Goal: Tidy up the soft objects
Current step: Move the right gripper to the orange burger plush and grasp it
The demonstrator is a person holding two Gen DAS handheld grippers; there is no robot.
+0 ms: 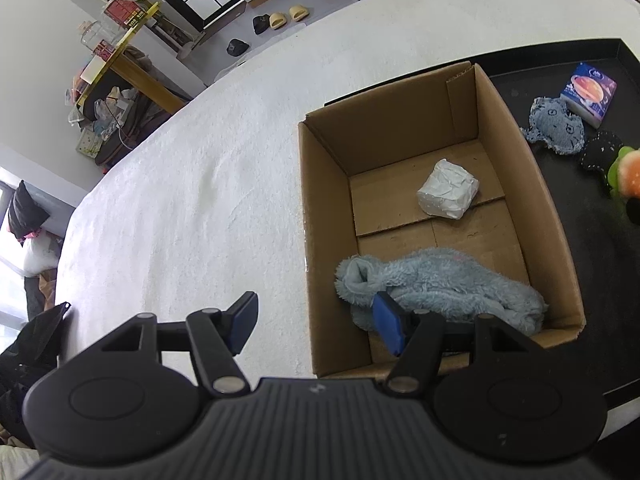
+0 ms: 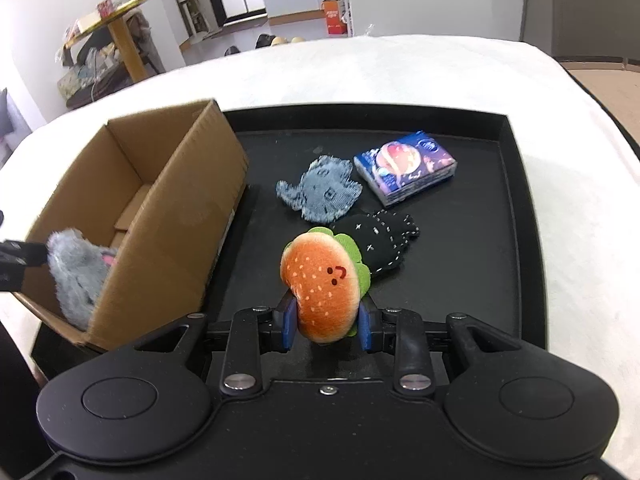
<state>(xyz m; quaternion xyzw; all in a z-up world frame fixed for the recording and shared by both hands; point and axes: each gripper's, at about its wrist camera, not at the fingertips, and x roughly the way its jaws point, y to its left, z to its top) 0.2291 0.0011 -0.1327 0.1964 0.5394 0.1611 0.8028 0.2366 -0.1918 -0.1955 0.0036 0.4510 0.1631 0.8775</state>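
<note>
Key relation: your right gripper [image 2: 329,330] carries the burger plush [image 2: 320,286], and the box [image 2: 176,184] lies to its left, its open top facing up. The burger must travel left and clear the near wall before you let go.
Right gripper: jaws closed on the burger's lower half, blue pads [image 2: 289,326] pressing either side; the bun bulges above them.
Left gripper: your left gripper [image 1: 316,326] is spread wide and holds nothing; one pad [image 1: 387,326] sits inside the box against the fluffy toy [image 1: 440,288], the other outside over the white cloth [image 1: 180,200].
Nearer hand: the left is already at the box; the right has the load.
Box contents: the fluffy toy along the near end, long axis across the box, and a white wrapped pack [image 1: 448,194] farther in. The floor between them is bare.
Tray: the black tray [image 2: 516,208] holds a denim plush [image 2: 320,192], a black stitched plush [image 2: 380,246] and a tissue pack [image 2: 404,172], all near each other.
Materials: corrugated card, stiff walls; the burger is smooth, squashy velour; the blue toy is shaggy; the denim has frayed edges.
</note>
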